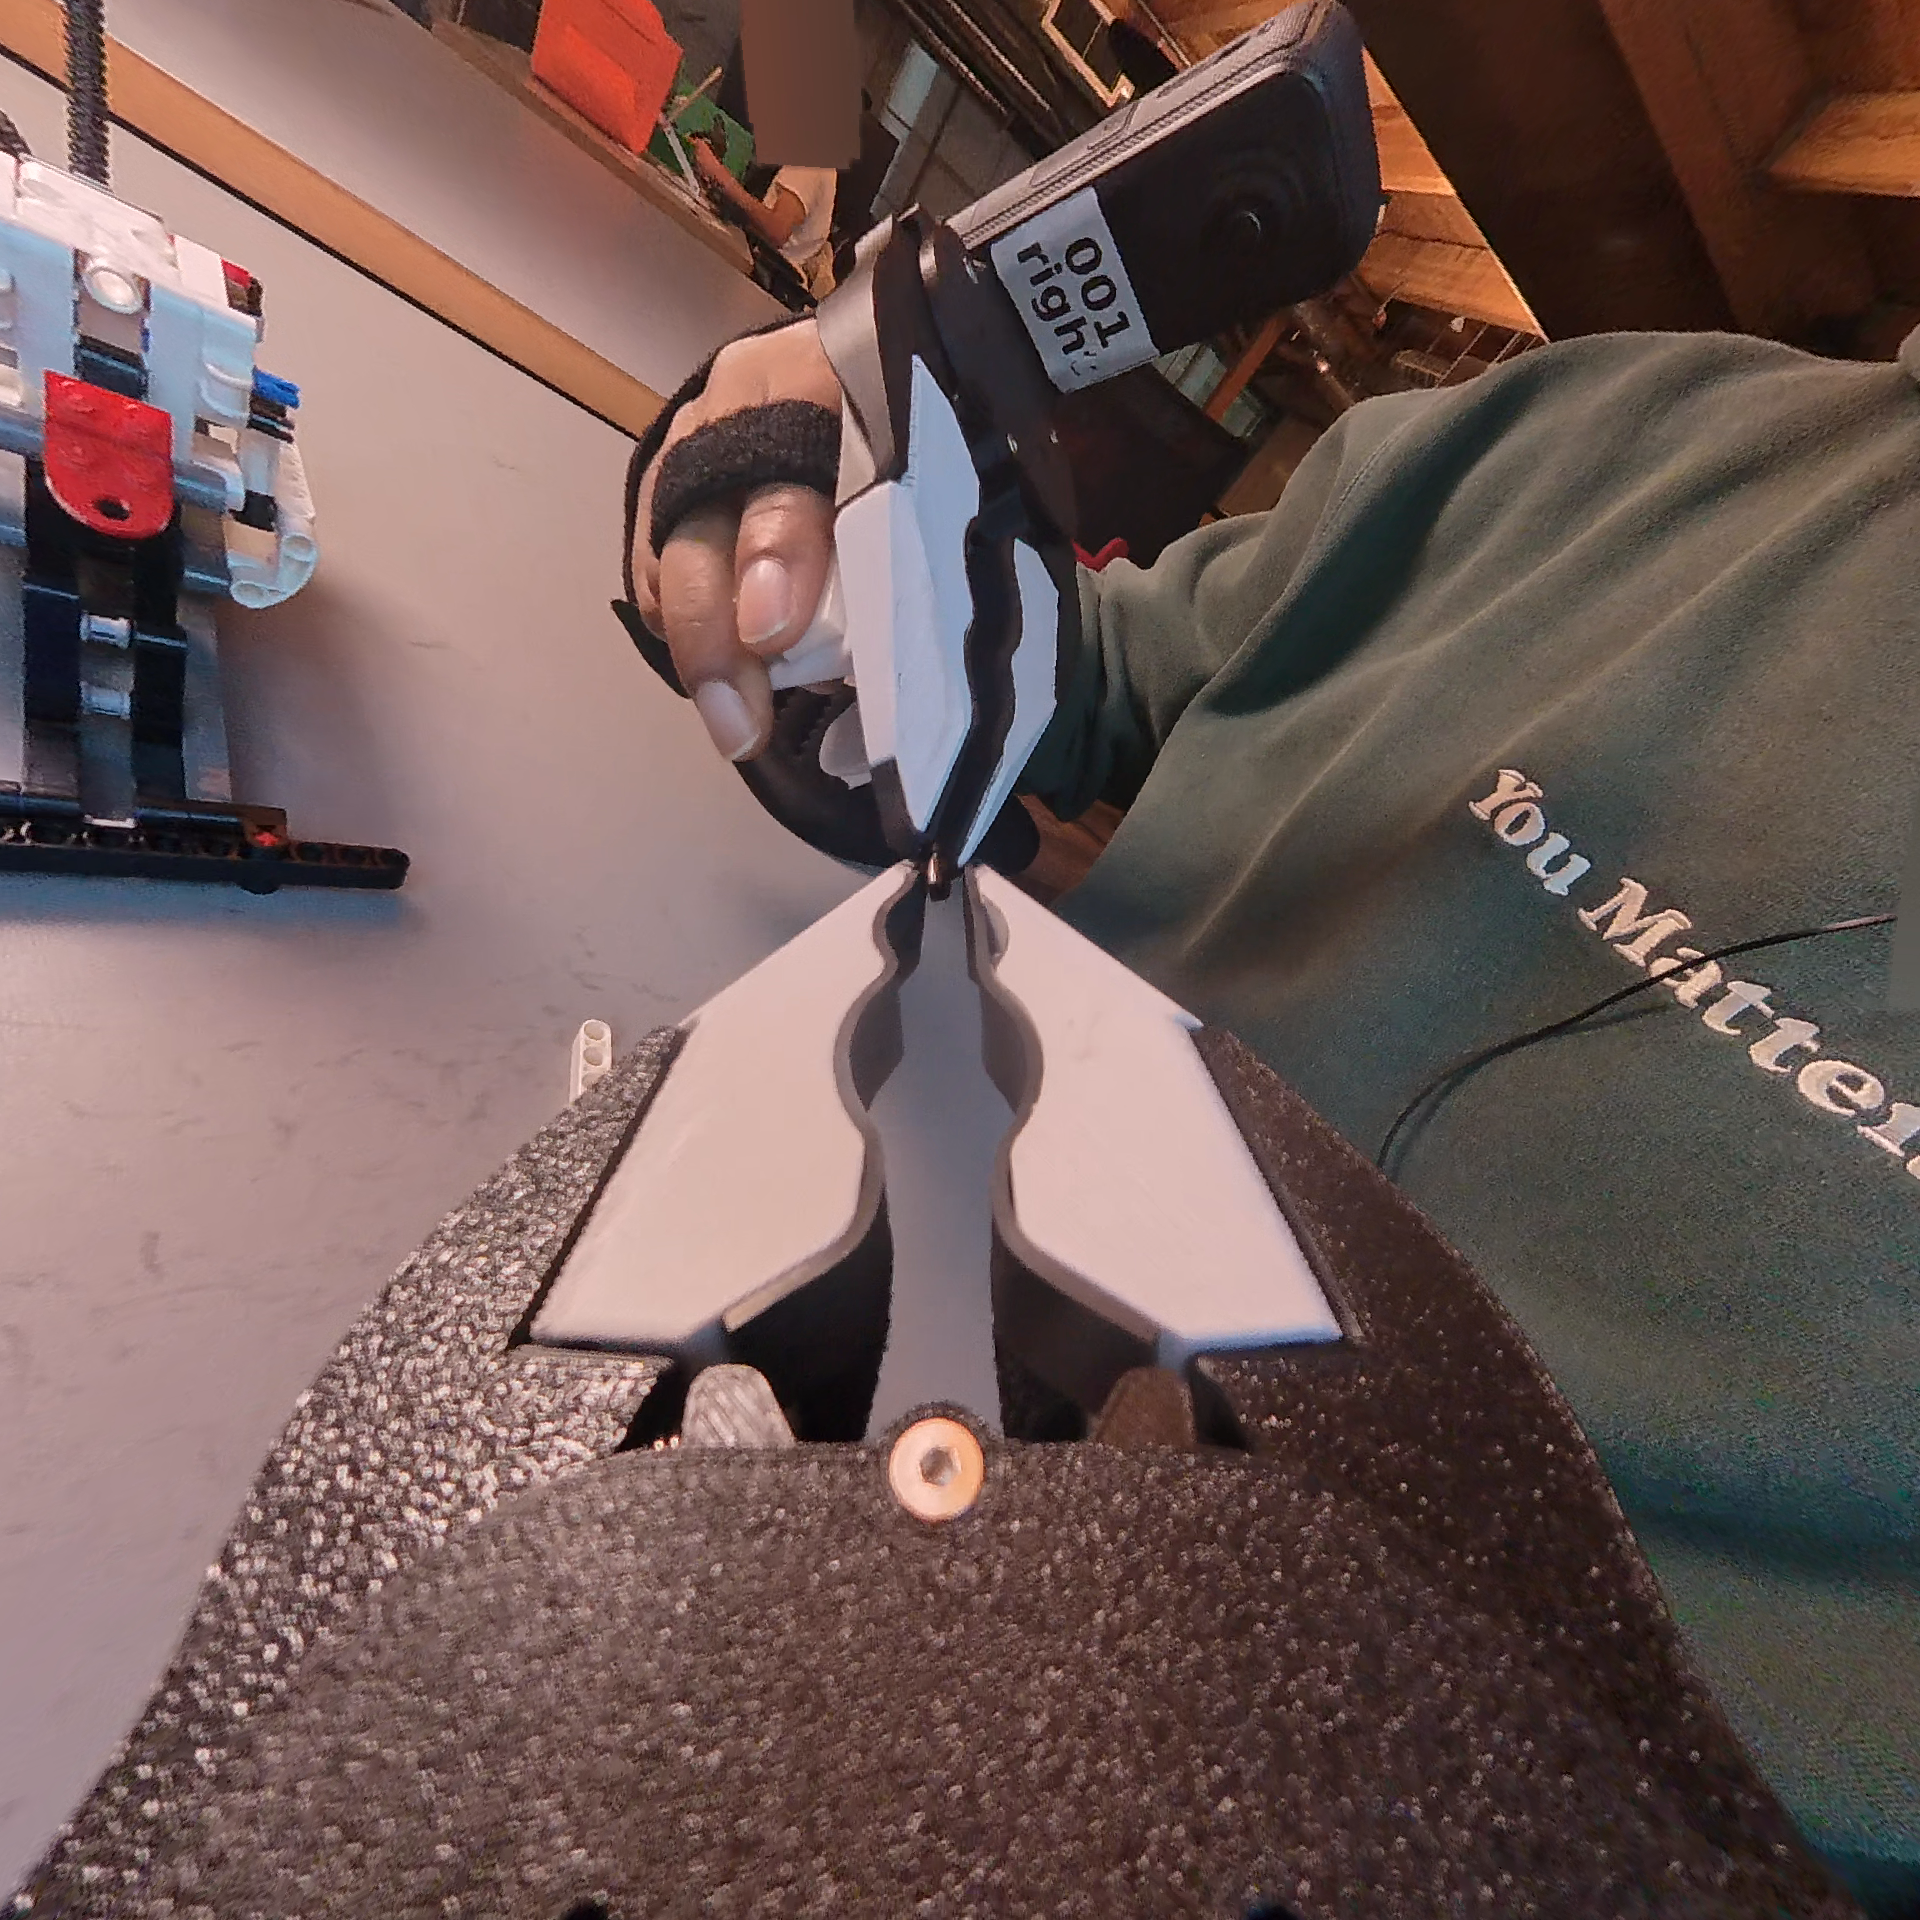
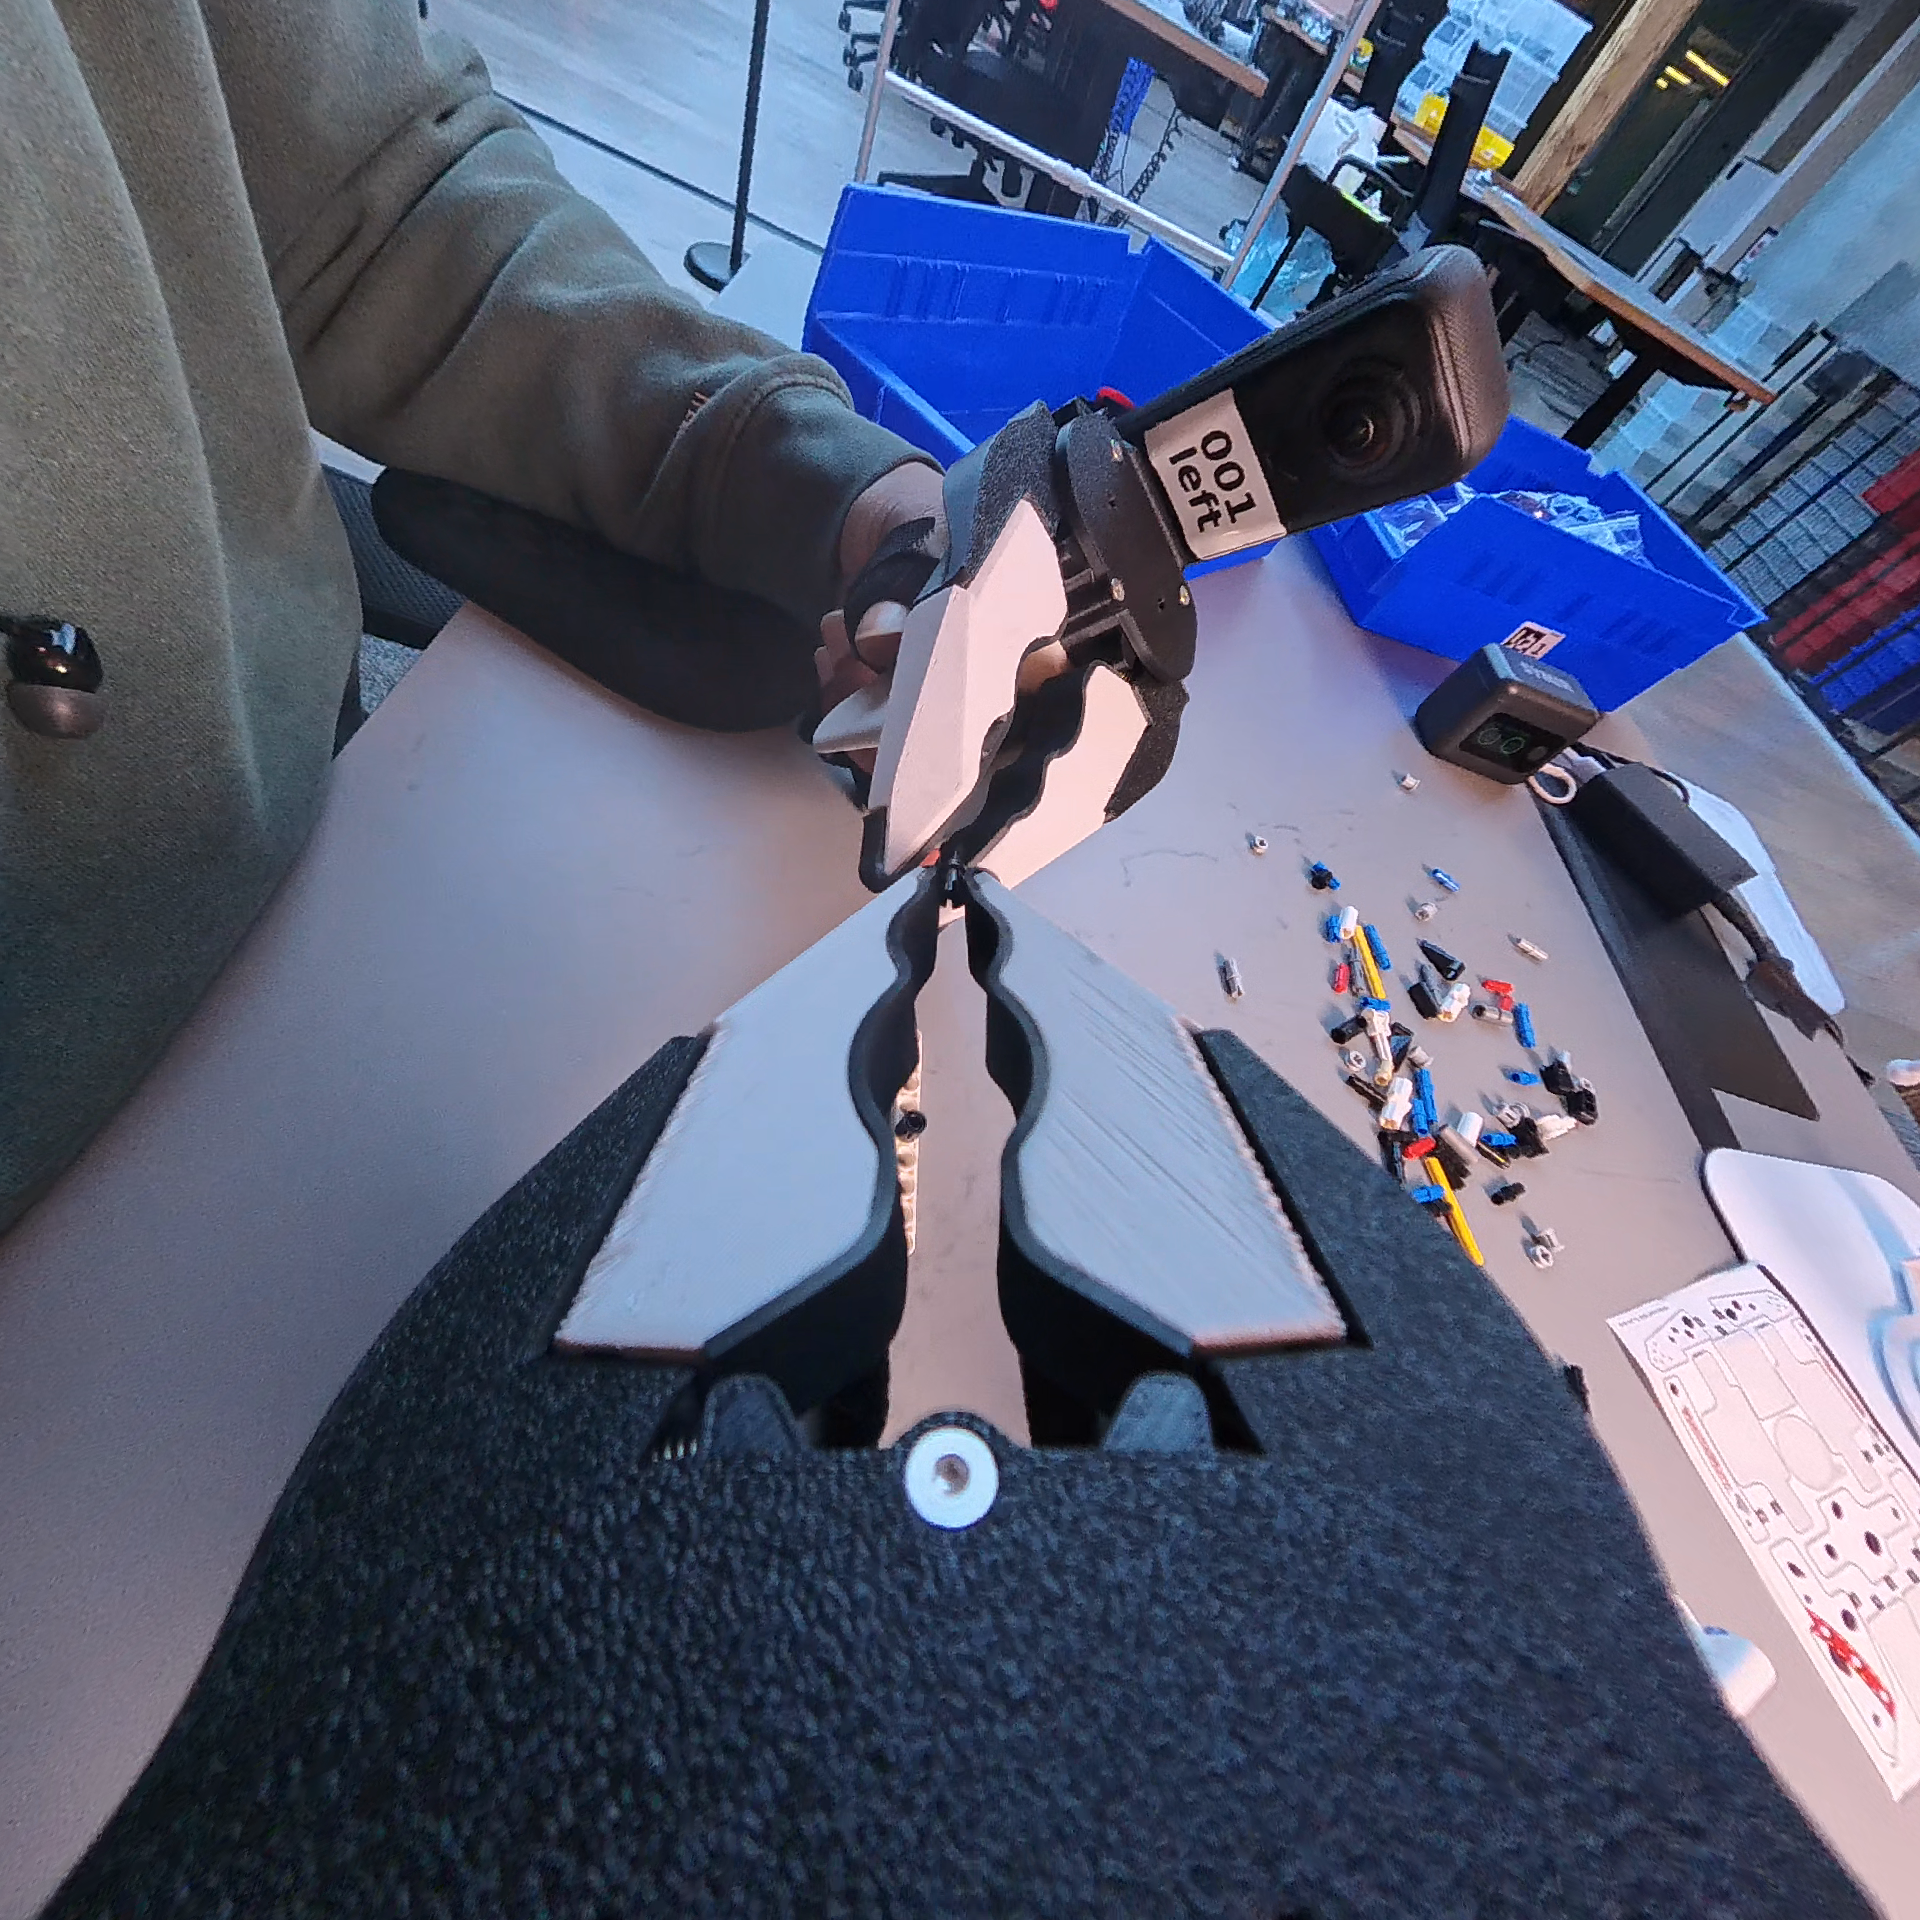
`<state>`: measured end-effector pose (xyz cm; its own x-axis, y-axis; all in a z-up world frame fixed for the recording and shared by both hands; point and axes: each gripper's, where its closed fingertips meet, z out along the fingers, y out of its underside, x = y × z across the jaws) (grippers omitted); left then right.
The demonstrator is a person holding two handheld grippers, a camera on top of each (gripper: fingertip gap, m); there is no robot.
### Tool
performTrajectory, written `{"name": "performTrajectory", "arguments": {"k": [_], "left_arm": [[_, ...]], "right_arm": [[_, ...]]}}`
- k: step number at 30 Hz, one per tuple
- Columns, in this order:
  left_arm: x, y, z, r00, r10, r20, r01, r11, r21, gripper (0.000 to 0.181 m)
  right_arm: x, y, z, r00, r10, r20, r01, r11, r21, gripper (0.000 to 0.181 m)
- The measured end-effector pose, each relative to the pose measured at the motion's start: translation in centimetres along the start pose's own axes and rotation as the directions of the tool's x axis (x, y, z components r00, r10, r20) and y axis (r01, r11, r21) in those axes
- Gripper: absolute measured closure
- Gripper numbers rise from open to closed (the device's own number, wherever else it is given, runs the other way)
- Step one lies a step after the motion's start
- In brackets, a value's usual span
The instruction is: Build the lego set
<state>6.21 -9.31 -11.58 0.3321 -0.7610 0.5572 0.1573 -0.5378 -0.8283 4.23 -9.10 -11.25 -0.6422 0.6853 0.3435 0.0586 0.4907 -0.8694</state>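
**Two tongs tip to tip over the table**

- Table [image 2: 540, 935]: grey top under both tools.
- Blue bins [image 2: 966, 301]: at the far edge.
- Lego model [image 1: 135, 540]: white, black and red, partly built, standing on the table well apart from the tools.
- Left tongs [image 1: 940, 878]: narrow, tips pinched on a tiny black pin [image 1: 935, 881].
- Right tongs [image 2: 948, 878]: narrow, tips meeting the same pin.
- Printed sheet [image 2: 1787, 1475]: near right edge.
- Loose pieces [image 2: 1434, 1049]: scattered blue, black, white, red and yellow bits.
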Motion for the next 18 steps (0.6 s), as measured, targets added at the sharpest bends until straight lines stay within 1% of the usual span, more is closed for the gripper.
{"name": "performTrajectory", "arguments": {"k": [7, 13, 15, 18], "left_arm": [[0.5, -0.4, 0.0, 0.999, -0.005, -0.037, 0.006, 1.000, 0.028, 0.176], [0.5, 0.0, 0.4, 0.999, 0.000, -0.037, 0.000, 1.000, 0.005, 0.176], [0.1, 0.3, 0.6, 1.000, 0.003, -0.007, -0.003, 1.000, -0.010, 0.176], [-1.0, 0.6, 1.0, 0.993, 0.067, 0.095, -0.063, 0.997, -0.048, 0.175]], "right_arm": [[0.0, -0.6, -0.2, 1.000, 0.026, -0.007, -0.026, 0.998, 0.052, 0.177], [-0.4, -0.4, -0.3, 0.997, 0.075, 0.023, -0.076, 0.995, 0.062, 0.177], [-0.4, 0.1, -0.4, 0.997, 0.077, 0.031, -0.078, 0.996, 0.035, 0.178], [-0.3, 1.1, -0.6, 0.996, 0.082, 0.035, -0.081, 0.996, -0.027, 0.178]]}}
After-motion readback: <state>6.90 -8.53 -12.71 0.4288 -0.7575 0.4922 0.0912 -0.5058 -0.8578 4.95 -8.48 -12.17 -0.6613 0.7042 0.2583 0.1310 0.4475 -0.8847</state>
